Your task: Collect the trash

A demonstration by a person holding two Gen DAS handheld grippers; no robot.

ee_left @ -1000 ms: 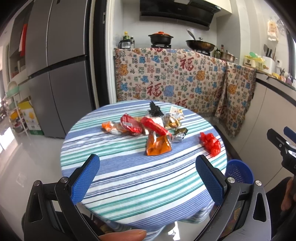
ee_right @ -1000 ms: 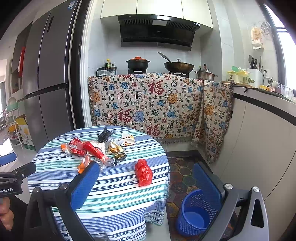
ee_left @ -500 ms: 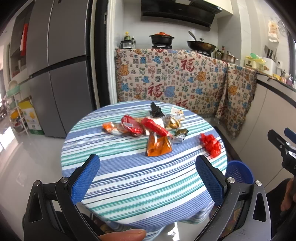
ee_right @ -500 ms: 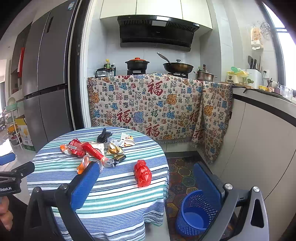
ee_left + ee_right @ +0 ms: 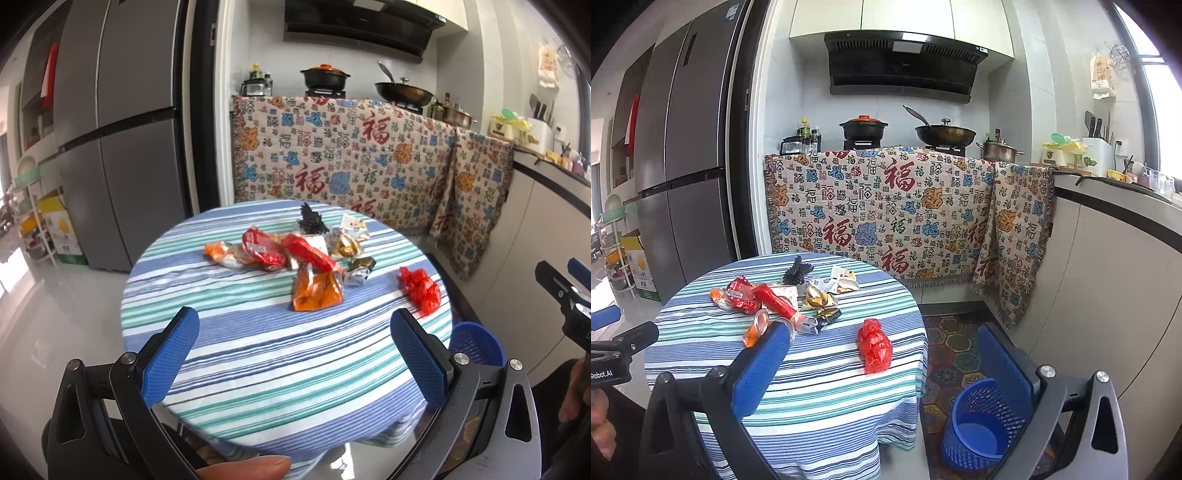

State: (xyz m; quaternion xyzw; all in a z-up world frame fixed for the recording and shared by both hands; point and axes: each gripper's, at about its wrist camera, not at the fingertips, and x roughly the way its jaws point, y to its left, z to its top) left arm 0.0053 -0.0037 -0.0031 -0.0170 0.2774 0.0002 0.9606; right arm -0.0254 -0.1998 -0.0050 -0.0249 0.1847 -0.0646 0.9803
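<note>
Round table [image 5: 258, 354] under a blue, green and white striped cloth, seen from its near edge. Left gripper [image 5: 295, 350] spread wide and empty, hovering over the near edge of the tabletop with bare striped cloth between its blue pads. Right gripper [image 5: 882, 362] also spread wide, holding nothing, off the right edge of the tabletop — one pad over the cloth, the other over the floor beside the bin. Trash heaped toward the far half of the tabletop: orange wrapper [image 5: 316, 290] nearest, long red wrapper [image 5: 310, 253] just behind it and touching, crumpled red packet [image 5: 262, 247] and a smaller orange packet [image 5: 223, 253] to the left, gold foil wrappers [image 5: 345, 243] and a black crinkled scrap [image 5: 310, 221] toward the far edge. Crumpled red plastic bag [image 5: 873, 345] alone, well apart from the heap, near the right edge. Blue mesh wastebasket [image 5: 982, 424] on the floor just off that right edge, upright, on a patterned mat. Open floor left of the table toward the grey refrigerator [image 5: 118, 129]; patterned cloth-draped counter [image 5: 886, 214] beyond the far edge.
</note>
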